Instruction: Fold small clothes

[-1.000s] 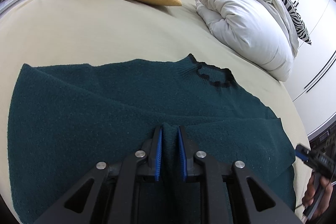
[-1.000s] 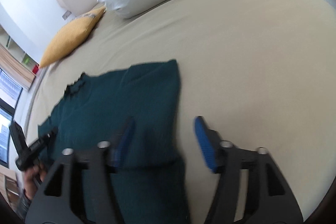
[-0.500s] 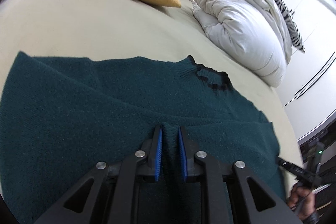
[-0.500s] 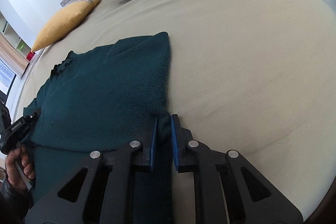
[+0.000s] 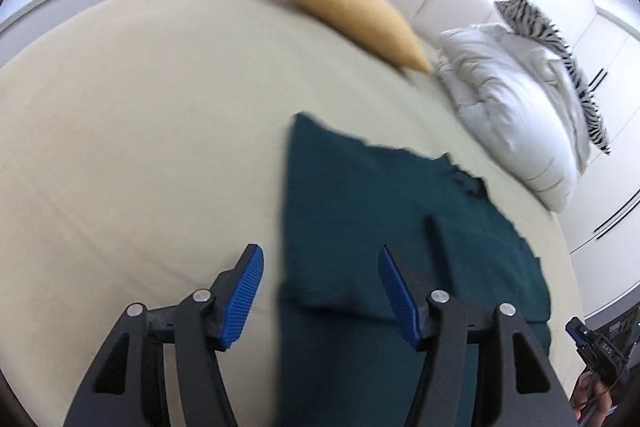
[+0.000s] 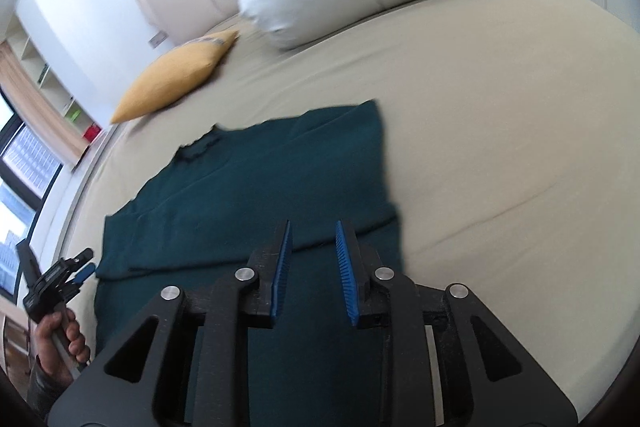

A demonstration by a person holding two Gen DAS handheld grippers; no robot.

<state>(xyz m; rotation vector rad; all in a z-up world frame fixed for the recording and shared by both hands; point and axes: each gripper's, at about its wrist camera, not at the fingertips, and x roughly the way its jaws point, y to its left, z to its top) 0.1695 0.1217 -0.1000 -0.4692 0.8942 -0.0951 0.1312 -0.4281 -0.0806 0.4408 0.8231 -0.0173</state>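
A dark teal knit sweater (image 5: 384, 227) lies folded on the beige bed, its black-trimmed collar (image 5: 466, 183) toward the pillows. It also shows in the right wrist view (image 6: 272, 183). My left gripper (image 5: 320, 291) is open and empty, raised over the sweater's left edge. My right gripper (image 6: 312, 267) is open and empty, just above the sweater's near right part. In the right wrist view the left gripper (image 6: 60, 279) shows at the left edge, held in a hand.
A mustard cushion (image 5: 352, 15) and a white duvet (image 5: 516, 107) with a zebra pillow (image 5: 560, 39) lie at the bed's head. Bare beige sheet (image 5: 140, 147) spreads left of the sweater, and right of it (image 6: 500, 131). Shelves and a window stand at the left (image 6: 24, 131).
Both grippers were shut on sweater folds half a second ago; both have let go, opened and pulled back. The sweater now lies flat in a narrower folded shape.
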